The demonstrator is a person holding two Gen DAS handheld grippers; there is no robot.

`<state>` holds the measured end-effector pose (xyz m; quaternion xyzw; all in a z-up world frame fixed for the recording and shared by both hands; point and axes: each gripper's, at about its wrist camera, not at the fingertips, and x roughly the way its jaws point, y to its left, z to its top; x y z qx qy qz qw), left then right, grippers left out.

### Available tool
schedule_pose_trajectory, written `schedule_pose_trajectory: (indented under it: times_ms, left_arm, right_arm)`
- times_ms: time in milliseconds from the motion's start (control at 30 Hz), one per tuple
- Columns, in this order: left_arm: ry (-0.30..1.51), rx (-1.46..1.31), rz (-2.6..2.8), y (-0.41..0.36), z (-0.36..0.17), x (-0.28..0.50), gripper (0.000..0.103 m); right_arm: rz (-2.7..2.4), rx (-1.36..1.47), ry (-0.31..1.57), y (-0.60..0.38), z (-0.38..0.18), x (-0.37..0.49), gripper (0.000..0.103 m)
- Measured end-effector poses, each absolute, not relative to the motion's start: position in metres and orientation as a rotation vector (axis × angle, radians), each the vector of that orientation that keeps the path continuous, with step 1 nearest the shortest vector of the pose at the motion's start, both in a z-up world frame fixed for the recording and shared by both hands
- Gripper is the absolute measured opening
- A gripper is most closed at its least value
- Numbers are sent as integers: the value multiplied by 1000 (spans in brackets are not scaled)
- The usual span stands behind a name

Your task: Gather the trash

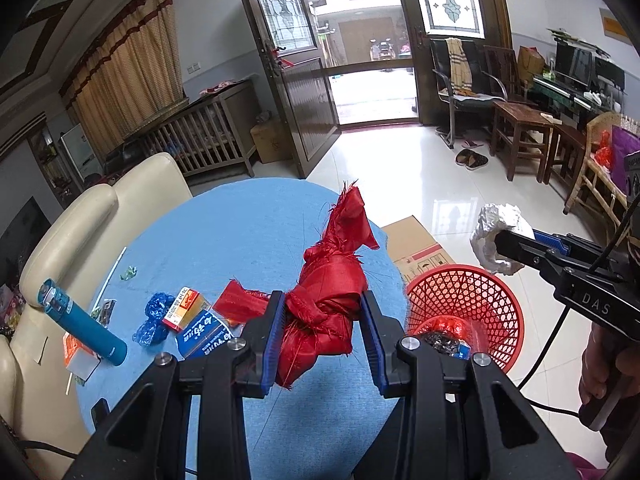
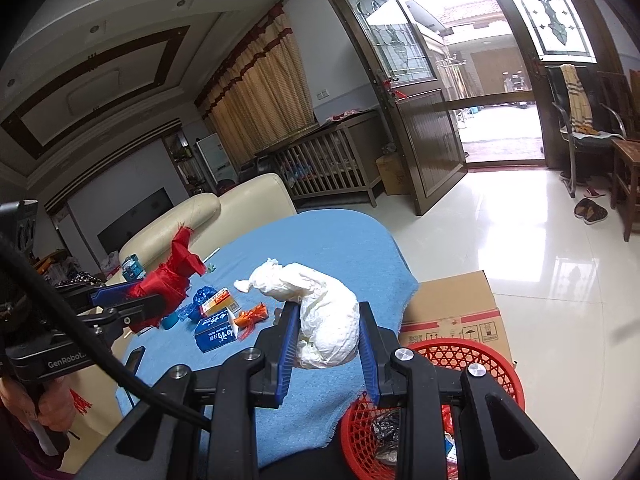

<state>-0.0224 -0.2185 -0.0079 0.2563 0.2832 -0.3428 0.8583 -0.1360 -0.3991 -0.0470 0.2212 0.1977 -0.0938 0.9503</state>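
My left gripper [image 1: 322,316] is shut on a knotted red cloth [image 1: 332,280] and holds it above the blue table [image 1: 248,220]. It also shows in the right wrist view [image 2: 168,280]. My right gripper [image 2: 328,320] is shut on a crumpled white paper wad [image 2: 320,312], held over the table's right edge, beside the red mesh basket [image 2: 492,364]. In the left wrist view the wad [image 1: 496,232] hangs above the basket [image 1: 472,296], which holds some trash.
On the table lie a teal bottle [image 1: 86,320], a blue box [image 1: 204,332], an orange-and-white box [image 1: 184,308], a blue wrapper [image 1: 154,316] and a small orange scrap [image 2: 252,316]. A cardboard box [image 1: 420,248] stands behind the basket. A cream sofa [image 1: 80,220] is left.
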Motion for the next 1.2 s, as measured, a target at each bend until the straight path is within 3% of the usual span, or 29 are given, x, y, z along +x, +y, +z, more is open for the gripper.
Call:
schedule_pose_trajectory:
  times_ms: [1200]
  left_arm:
    - [651,588,-832,-253,-29,-34,39]
  right_arm:
    - [-246,542,418,-427,-60,-150,31]
